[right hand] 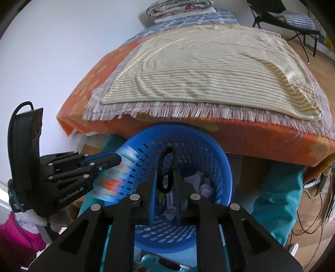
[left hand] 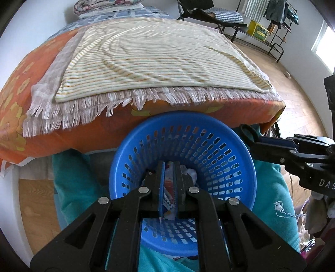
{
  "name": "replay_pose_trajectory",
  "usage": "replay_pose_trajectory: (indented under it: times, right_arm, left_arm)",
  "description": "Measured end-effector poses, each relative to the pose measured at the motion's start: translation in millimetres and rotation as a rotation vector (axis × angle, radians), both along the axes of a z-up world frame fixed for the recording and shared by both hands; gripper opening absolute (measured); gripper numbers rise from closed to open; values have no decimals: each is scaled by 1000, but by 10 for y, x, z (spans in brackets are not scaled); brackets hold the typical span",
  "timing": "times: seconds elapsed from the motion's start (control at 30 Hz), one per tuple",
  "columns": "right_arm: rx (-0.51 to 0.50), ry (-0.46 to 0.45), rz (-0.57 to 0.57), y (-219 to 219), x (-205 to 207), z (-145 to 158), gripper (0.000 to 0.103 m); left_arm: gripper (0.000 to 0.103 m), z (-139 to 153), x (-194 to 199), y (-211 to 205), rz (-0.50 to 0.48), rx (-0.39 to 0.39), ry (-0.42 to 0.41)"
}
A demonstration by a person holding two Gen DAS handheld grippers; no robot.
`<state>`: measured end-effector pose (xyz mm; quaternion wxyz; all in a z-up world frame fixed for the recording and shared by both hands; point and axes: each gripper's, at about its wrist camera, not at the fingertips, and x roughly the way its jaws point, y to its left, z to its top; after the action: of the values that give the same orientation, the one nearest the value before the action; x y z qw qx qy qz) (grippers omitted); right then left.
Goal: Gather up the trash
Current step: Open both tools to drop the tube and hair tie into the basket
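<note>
A blue perforated basket (left hand: pixel 209 159) (right hand: pixel 201 159) stands against the bed's foot, between a person's teal trouser legs (left hand: pixel 73 177). Crumpled white paper (right hand: pixel 201 184) lies inside it. My left gripper (left hand: pixel 169 165) (right hand: pixel 118 161) hangs over the basket's left side, jaws a narrow slit apart. A colourful wrapper (left hand: pixel 168 196) sits in that slit. In the right wrist view the wrapper (right hand: pixel 113 180) is a blur below the tips. My right gripper (right hand: pixel 166 170) (left hand: pixel 254 142) points into the basket, shut on a black hair-tie loop (right hand: pixel 159 167) (left hand: pixel 242 129) that stands up between its fingers.
The bed carries a striped cream cloth (left hand: pixel 157 58) over a fringed towel (left hand: pixel 83 108) and an orange flowered sheet (right hand: pixel 261 138). Folded bedding (left hand: pixel 104 6) lies at its far end. A folding chair (left hand: pixel 219 16) and a clothes rack (left hand: pixel 272 25) stand on the wood floor at back right.
</note>
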<state>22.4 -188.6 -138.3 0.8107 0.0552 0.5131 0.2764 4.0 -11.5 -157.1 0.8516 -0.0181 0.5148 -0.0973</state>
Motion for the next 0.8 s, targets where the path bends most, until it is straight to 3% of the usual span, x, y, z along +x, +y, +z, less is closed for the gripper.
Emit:
replay_pose_trajectory:
  times: [0.1,0.37,0.4,0.47,0.63,0.7,0.8]
  right_arm:
    - [-3,3,-4,-9,2,-2,20]
    - [-7,-7,-17,-57,-23,24,40]
    - [-7,-6,-19,-61,-27,25,40]
    - [-6,-5,-21,-65,-36,26,40]
    - [-10,-8,-26,-65,-56,58,44]
    - [-14,-15,-29,-70,-67,80,53]
    - [-18,-29,-37,-81,-89,132,55]
  left_arm:
    - [19,22,-13,-7,3,-3,-9]
    - [22,110,-44,-2,14,0,-30]
    - [25,121,-49,-2,16,0,-32]
    - [43,149,-68,6,21,-1,-45]
    - [45,225,-103,20,33,1,-67]
    - [45,255,-119,28,38,2,-75]
    - [56,312,-147,32,40,5,-91]
